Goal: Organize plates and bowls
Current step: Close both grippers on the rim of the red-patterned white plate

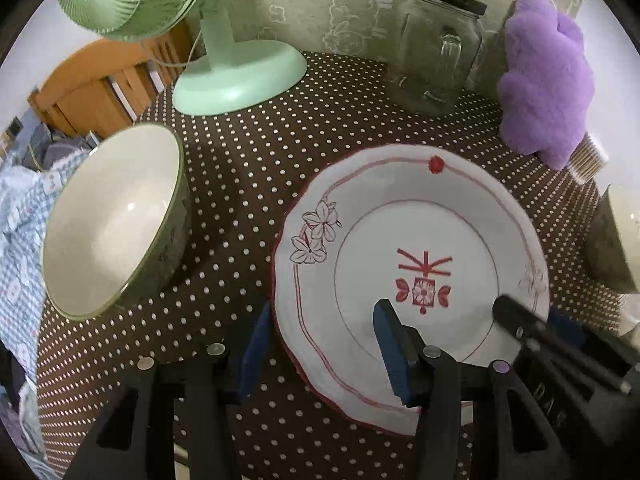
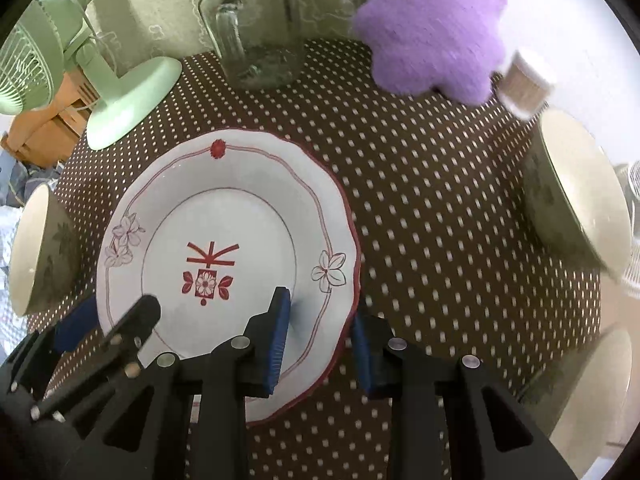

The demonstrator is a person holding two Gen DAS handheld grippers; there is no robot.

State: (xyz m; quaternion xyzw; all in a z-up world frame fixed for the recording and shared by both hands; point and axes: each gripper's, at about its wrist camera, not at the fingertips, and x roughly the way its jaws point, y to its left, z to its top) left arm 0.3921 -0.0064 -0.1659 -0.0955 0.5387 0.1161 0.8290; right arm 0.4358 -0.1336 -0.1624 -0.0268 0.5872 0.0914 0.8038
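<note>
Plate (image 1: pixel 412 240) with red flowers lay flat on the dotted bench (image 1: pixel 248 152), between two bowls. Your left claw (image 1: pixel 324 344) sat over the plate's left near edge, one blue finger outside the rim and one over the white inside. Whether those fingers pressed the rim could not be told. Your right claw (image 2: pixel 320 344) sat over the plate's right near edge the same way, one finger inside and one outside, with the rim in the gap. A grip there could not be told either.

A green bowl (image 1: pixel 116 220) stood just left of the plate, apart from it. Another bowl (image 2: pixel 576 196) stood well off to the right. At the back of the bench stood a green fan (image 1: pixel 240 76), a glass jar (image 1: pixel 440 48) and a purple fluffy toy (image 1: pixel 544 88).
</note>
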